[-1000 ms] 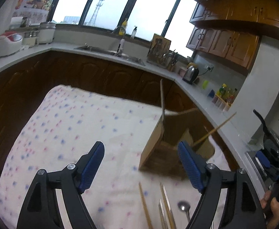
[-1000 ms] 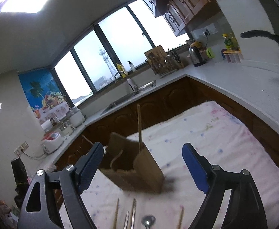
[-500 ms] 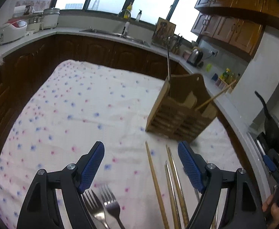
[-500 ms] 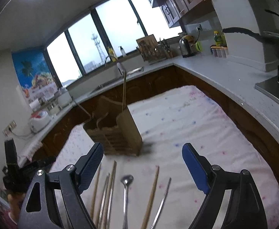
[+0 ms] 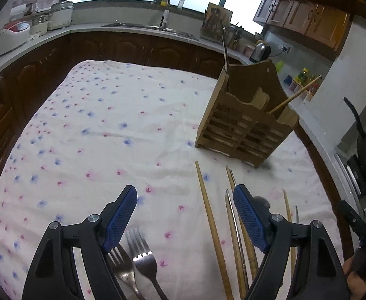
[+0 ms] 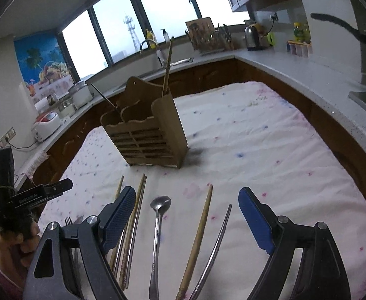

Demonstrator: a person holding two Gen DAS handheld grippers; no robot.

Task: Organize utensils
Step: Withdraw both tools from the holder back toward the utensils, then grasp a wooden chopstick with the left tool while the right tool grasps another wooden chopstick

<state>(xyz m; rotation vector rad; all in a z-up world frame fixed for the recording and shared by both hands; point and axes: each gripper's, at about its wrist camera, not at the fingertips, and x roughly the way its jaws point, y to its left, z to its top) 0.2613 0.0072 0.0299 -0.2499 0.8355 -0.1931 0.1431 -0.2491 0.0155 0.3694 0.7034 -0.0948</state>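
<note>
Both dipped toward the spoon [image 6: 159,206], chopsticks [image 6: 198,240] and forks [image 5: 137,260] lying in front of the holder [image 6: 145,135], right claw [image 6: 186,215] and left claw [image 5: 185,215] wide and empty, so probably first pick coming.

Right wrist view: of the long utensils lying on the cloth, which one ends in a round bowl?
The spoon, lying between the open right gripper's fingers; the others are straight sticks.

Both views ride on the handheld grippers, looking forward and steeply down along the fingers, close above the cloth-covered table [image 5: 102,115]. The left view faces the wooden utensil holder [image 5: 245,125] from its left, the right view from its right [image 6: 145,135]. Both share the holder, the loose utensils nearby, and the far windowed counter.
</note>
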